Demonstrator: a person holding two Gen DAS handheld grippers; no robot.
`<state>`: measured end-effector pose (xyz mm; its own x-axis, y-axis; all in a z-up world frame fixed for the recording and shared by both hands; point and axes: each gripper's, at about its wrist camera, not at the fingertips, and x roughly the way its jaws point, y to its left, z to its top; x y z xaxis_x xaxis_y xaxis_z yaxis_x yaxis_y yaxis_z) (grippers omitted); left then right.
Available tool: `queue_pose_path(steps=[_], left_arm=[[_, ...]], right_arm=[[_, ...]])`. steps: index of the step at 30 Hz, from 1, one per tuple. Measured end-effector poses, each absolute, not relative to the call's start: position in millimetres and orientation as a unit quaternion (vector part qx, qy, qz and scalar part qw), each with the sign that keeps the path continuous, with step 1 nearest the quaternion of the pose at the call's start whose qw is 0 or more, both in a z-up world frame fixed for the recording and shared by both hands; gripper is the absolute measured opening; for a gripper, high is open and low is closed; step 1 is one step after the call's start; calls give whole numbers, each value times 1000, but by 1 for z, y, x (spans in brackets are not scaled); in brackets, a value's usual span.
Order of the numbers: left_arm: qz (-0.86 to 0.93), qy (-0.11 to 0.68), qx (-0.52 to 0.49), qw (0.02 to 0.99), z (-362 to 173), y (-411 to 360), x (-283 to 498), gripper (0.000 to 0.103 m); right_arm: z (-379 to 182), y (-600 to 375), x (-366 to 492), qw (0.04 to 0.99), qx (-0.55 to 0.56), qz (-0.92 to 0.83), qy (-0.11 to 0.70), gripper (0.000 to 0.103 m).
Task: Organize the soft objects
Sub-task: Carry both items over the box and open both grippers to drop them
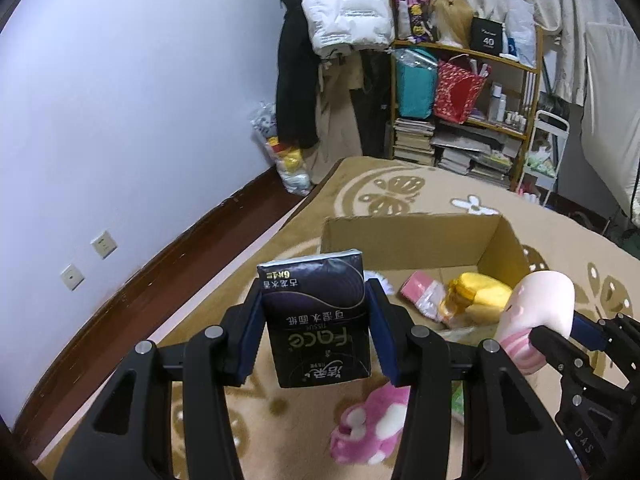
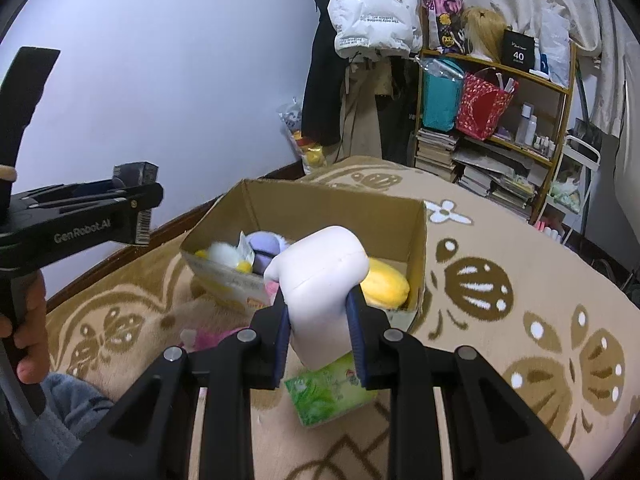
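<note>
The cardboard box (image 2: 340,208) sits open-topped on the patterned beige carpet (image 2: 520,280), its walls plain brown corrugated board. Inside it, seen from the right wrist view, lie a glossy yellow plush (image 2: 386,284) against the right-hand wall, a fluffy white toy (image 2: 224,254) with a lavender soft piece (image 2: 266,244) near the left-hand wall, and a crinkly printed bag (image 2: 228,280) along the near wall. From the left wrist view the box also holds a small pink packet (image 1: 420,286) just beside the yellow plush. The left claw (image 1: 314,320) grips a dark tissue pack (image 1: 318,320), a smooth rectangular plastic-wrapped packet with pale lettering, held upright above the carpet on the near side of the box, blue pads pressed to both its sides. The right claw (image 2: 320,320) is closed on a pale pink plush toy (image 2: 324,276), rounded and smooth-skinned, pinched near its base and raised just in front of the box's near wall. Below it on the carpet, nearer than the box, lies a green tissue pack (image 2: 328,392), flat and shiny. A fuzzy magenta-and-white plush (image 1: 372,428) rests on the carpet in front of the box, partly hidden by the left claw's frame.
</note>
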<state>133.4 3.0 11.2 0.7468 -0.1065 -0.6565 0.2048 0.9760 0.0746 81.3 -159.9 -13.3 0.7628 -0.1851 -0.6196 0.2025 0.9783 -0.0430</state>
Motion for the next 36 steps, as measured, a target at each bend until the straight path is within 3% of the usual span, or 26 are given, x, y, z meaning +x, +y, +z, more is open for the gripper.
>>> queue_pose_path(steps=[8, 22, 36], left_arm=[[-92, 317, 100, 939, 1, -21, 150, 47], [-120, 331, 90, 932, -20, -37, 177, 47], [-121, 355, 110, 920, -47, -47, 180, 49]], right_arm=[[-7, -171, 106, 944, 7, -103, 314, 28], [-16, -198, 130, 949, 53, -98, 296, 29], [-43, -210, 132, 947, 93, -82, 296, 38]])
